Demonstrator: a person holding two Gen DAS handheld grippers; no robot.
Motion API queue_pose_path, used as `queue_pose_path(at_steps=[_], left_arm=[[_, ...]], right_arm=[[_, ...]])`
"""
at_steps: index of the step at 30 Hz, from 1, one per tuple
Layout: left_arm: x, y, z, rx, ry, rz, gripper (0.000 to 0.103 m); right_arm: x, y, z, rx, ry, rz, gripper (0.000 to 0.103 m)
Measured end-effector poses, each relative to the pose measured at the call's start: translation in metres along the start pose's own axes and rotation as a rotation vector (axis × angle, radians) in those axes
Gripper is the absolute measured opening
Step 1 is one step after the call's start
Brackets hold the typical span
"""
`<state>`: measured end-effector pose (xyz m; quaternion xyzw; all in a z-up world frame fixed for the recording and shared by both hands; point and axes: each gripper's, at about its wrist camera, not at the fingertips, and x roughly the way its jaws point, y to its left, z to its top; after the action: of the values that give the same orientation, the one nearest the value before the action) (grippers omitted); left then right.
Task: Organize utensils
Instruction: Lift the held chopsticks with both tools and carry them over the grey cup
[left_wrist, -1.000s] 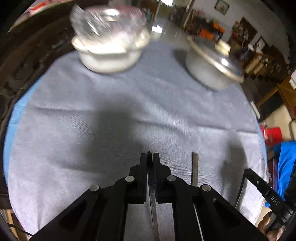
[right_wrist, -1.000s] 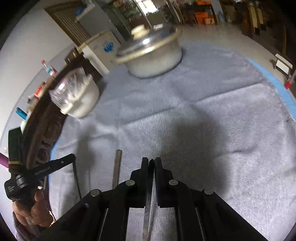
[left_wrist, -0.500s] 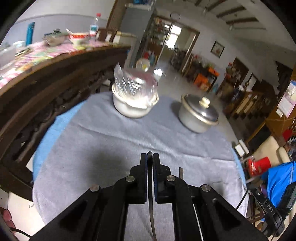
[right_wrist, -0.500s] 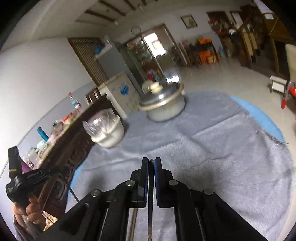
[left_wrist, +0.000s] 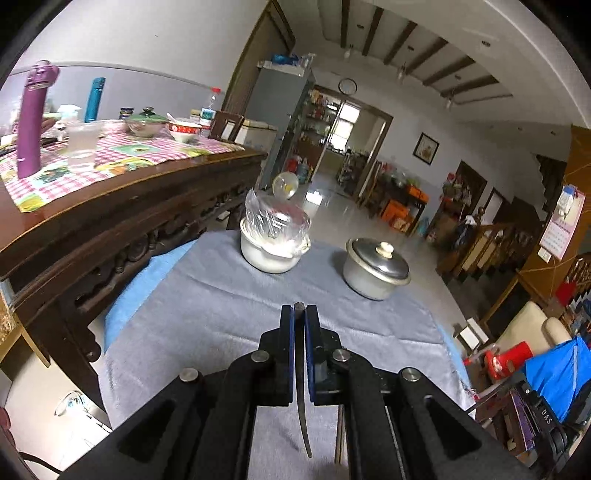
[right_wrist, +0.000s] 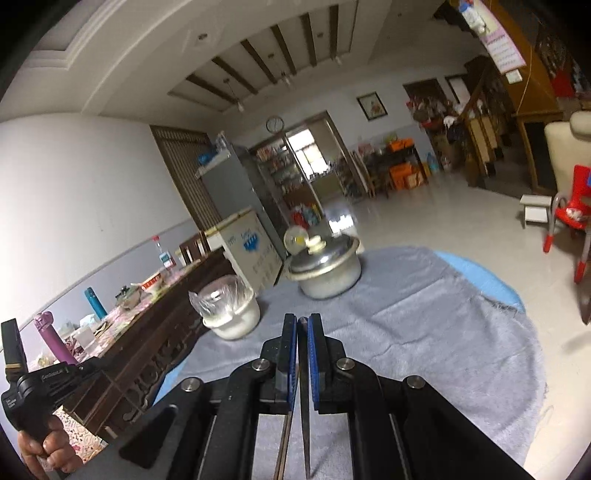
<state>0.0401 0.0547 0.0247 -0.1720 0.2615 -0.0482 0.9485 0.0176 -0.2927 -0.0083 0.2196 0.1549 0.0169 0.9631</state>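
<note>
Raised since a second ago: both grippers, now well above the grey cloth (left_wrist: 229, 314). Left gripper (left_wrist: 299, 308): fingers pinched narrow on a thin metal utensil (left_wrist: 301, 387), handle end between the pads, rest hanging back beneath. Right gripper (right_wrist: 303, 319): likewise clamped on a second utensil (right_wrist: 304, 406). Beyond the cloth's middle: plastic-covered white pot (left_wrist: 273, 243); lidded metal pot (left_wrist: 375, 267) beside it.
</note>
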Motion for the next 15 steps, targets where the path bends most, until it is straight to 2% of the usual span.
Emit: queue_pose_path(at_steps=[8, 15], left_arm=[[-0.033, 0.005, -0.003, 0.000, -0.032, 0.018, 0.005], [-0.057, -0.001, -0.001, 0.034, -0.079, 0.024, 0.005]], right_arm=[[-0.036, 0.019, 0.008, -0.066, -0.102, -0.022, 0.007], [-0.059, 0.026, 0.013, -0.104, -0.154, -0.035, 0.007]])
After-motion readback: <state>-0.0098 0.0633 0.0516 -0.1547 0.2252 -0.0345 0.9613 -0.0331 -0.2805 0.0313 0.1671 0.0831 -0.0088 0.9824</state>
